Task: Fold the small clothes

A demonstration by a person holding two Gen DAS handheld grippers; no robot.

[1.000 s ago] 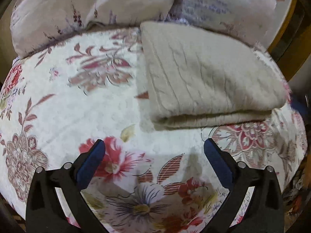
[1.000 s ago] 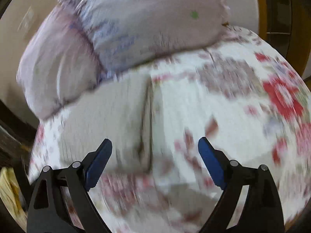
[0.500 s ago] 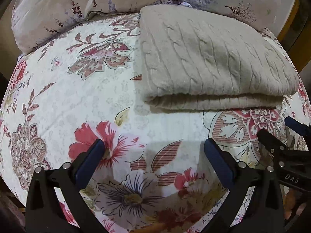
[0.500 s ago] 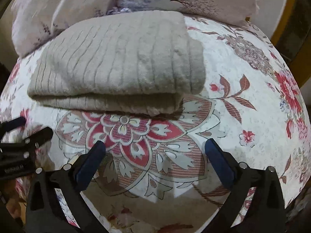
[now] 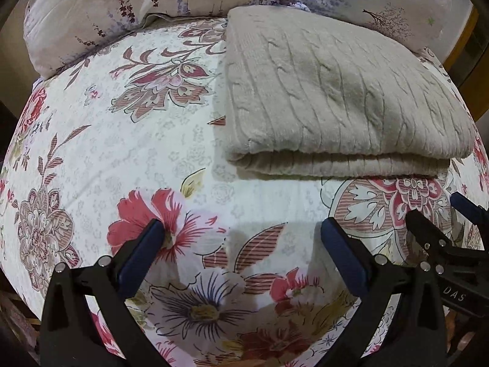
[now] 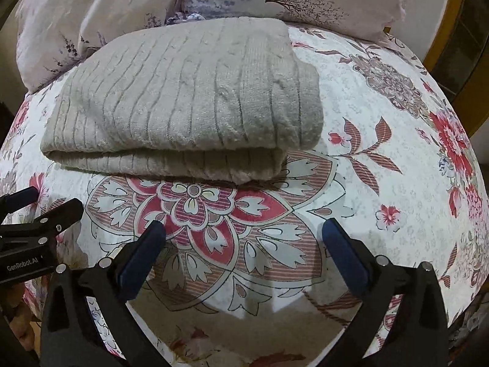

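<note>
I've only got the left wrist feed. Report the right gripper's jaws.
Observer: The right gripper is open with nothing between its fingers, and it sits short of the folded sweater.
Operator: Describe the sweater's right end.
Observer: A lower layer bulges out past the top layer there, so the end is rounded rather than square.
Operator: Say what lies right of it.
Observer: The floral sheet runs on to a wooden frame at the edge.
</note>
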